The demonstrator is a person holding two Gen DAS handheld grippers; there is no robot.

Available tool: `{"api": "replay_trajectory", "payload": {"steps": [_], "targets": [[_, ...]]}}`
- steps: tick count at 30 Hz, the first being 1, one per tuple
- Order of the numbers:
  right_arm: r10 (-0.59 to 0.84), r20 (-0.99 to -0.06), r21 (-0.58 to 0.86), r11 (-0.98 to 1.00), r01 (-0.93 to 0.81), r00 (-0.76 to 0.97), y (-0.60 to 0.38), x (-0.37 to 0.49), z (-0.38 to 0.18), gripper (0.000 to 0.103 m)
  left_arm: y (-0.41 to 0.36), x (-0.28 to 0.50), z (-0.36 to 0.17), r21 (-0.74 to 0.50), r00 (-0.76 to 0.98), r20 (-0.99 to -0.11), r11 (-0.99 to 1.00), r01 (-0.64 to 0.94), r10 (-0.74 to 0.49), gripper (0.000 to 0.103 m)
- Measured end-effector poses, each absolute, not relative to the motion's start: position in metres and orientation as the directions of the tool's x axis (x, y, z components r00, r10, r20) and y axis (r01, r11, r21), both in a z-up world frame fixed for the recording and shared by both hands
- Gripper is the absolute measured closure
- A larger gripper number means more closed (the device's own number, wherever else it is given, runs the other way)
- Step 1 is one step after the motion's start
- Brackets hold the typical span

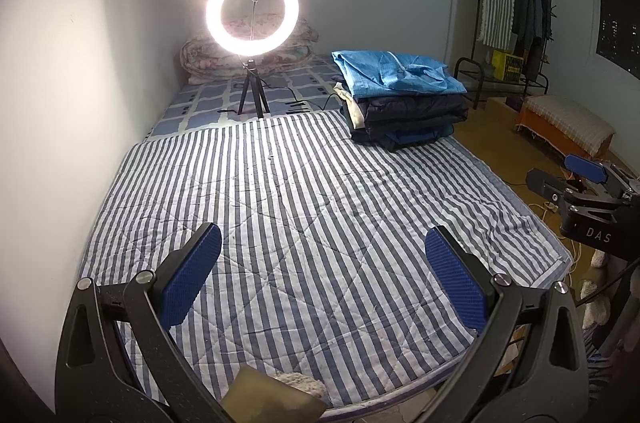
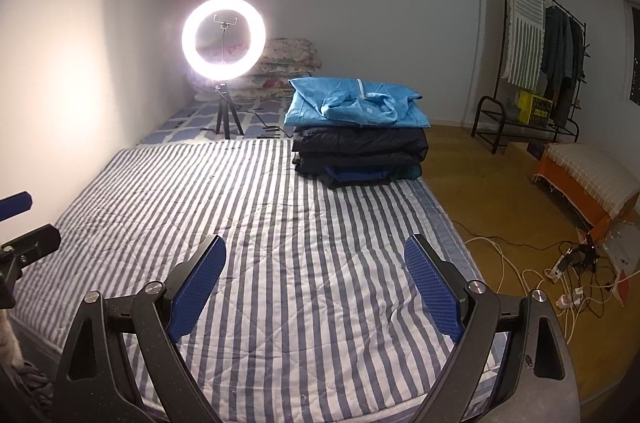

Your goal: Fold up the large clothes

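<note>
Two grippers hung over the near end of a striped quilt [image 1: 304, 191] spread on the bed. On the left, the left gripper [image 1: 322, 253] had its blue pads spread wide, with nothing between them but bare quilt. Beside it to the right, the right gripper [image 2: 315, 261] also stood wide open and empty above the quilt's near right part. At the far left a lit ring light [image 1: 252, 10] stood on a small tripod in front of folded floral bedding. Right of it, well beyond both grippers at the quilt's far right corner, lay the pile of folded clothes [image 2: 358, 139], a light blue garment [image 2: 356, 103] on top of dark ones. Farther right, a clothes rack [image 2: 536, 63] stood on the floor by the wall.
</note>
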State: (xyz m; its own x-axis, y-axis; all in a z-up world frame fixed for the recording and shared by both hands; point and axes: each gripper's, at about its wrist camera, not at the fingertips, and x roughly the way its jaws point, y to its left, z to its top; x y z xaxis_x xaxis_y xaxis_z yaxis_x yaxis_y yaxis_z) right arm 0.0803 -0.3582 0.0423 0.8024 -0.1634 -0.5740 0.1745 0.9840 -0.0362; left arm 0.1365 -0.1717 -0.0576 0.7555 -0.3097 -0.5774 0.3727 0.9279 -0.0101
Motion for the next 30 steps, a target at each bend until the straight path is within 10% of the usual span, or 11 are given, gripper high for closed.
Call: {"api": "replay_trajectory", "payload": {"steps": [30], "targets": [[-0.16,-0.583,-0.029,0.984,0.176,0.797,-0.3588,0.0788,0.0385,0.012,-0.1694,0.1327,-0.0588,0.02,0.773,-0.565,0.931,0.363,-0.289,0.0]]}}
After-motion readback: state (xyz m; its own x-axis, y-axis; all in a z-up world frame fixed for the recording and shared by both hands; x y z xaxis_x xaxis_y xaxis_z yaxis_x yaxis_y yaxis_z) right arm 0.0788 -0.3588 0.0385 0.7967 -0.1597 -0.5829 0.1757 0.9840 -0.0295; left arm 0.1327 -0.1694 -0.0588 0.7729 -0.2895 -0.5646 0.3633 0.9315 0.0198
